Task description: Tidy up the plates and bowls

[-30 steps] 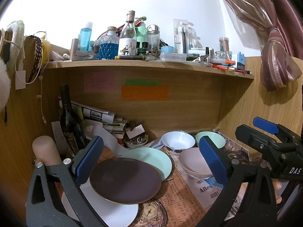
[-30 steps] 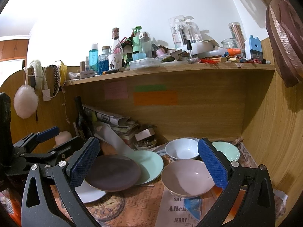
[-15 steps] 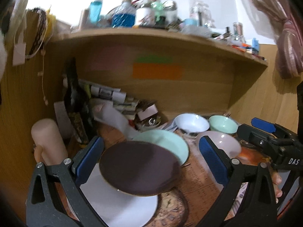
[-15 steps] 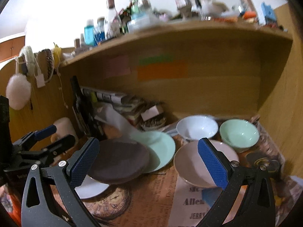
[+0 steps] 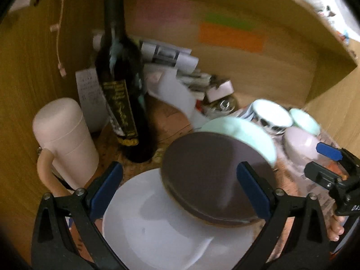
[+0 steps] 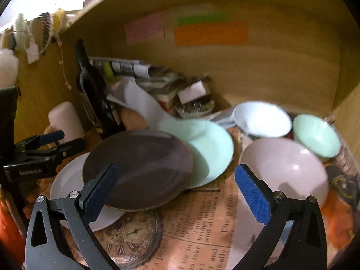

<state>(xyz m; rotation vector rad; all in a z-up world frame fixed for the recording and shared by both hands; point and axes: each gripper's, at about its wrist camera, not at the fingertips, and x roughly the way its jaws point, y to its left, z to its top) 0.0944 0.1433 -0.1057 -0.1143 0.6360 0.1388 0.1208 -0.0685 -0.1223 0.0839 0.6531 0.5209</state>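
Left of frame, left wrist view: a pale lidded canister (image 5: 65, 132) and a dark wine bottle (image 5: 121, 90) are standing against the wooden side wall, crowding the plates toward the middle of the desk (image 6: 191, 229), which is lying under newspaper-print paper.

Lower centre: the left gripper (image 5: 180, 191) is hovering with jaws spread wide and nothing between them, angled down over the white plate (image 5: 157, 225). The dark plate (image 5: 213, 180) is lying overlapped on the white plate's right part, one edge riding up on the mint plate (image 5: 247, 130) behind it — a loose, shingled heap, not a stack. Judgement: the left gripper is lining up on the dark plate, since it is blocking both others and is probably needing to come off first.

Centre, right wrist view: the right gripper (image 6: 175, 191) is also standing open and empty, its left pad over the dark plate's near rim, its right pad in front of the pink bowl (image 6: 285, 173). The left gripper is showing at the middle left edge here, close by the white plate.

Right of frame: the white bowl (image 6: 261, 121) and mint bowl (image 6: 317, 135) are sitting behind the pink bowl, all three upright and near one another — whether the rims are touching I cannot tell through the blur. Bowls are already grouping on the right, plates on the left; nesting and stacking are not yet done.
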